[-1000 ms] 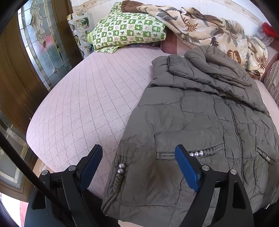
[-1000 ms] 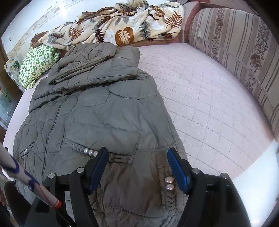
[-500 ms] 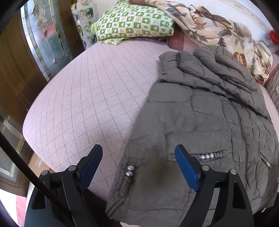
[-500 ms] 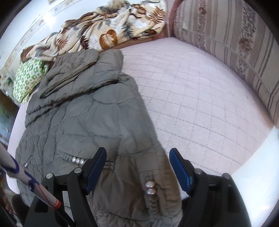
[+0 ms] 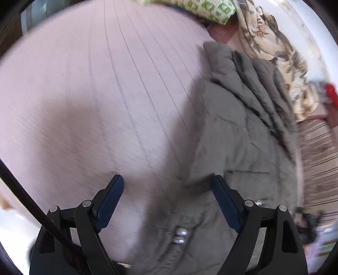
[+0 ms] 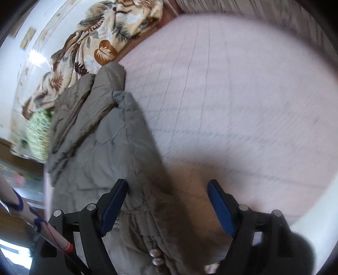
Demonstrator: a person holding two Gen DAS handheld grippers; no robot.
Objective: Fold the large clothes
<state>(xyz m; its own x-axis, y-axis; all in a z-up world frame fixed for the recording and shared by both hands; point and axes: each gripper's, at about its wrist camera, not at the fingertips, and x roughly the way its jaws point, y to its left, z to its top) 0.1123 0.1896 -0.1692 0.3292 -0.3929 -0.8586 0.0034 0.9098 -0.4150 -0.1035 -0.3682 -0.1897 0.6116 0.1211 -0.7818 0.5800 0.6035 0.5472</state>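
A grey-olive quilted coat point(image 5: 238, 135) is seen on a pale pink bed cover point(image 5: 95, 84) stitched in a diamond grid. Silver bead-like buttons point(image 5: 179, 237) are set at the coat's hem. Beyond the coat, a cream blanket point(image 6: 95, 46) printed with brown and rust leaves is shown, and beside that a green-and-white checked pillow point(image 5: 202, 8). The fingers point(image 5: 109, 203) of the left hand-held gripper point(image 5: 166, 190) are padded in dark blue on black frames.

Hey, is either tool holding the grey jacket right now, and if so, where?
Neither. The left tool and right tool are both open, each straddling a bottom corner of the jacket near its pearl buttons, fingers not closed on it.
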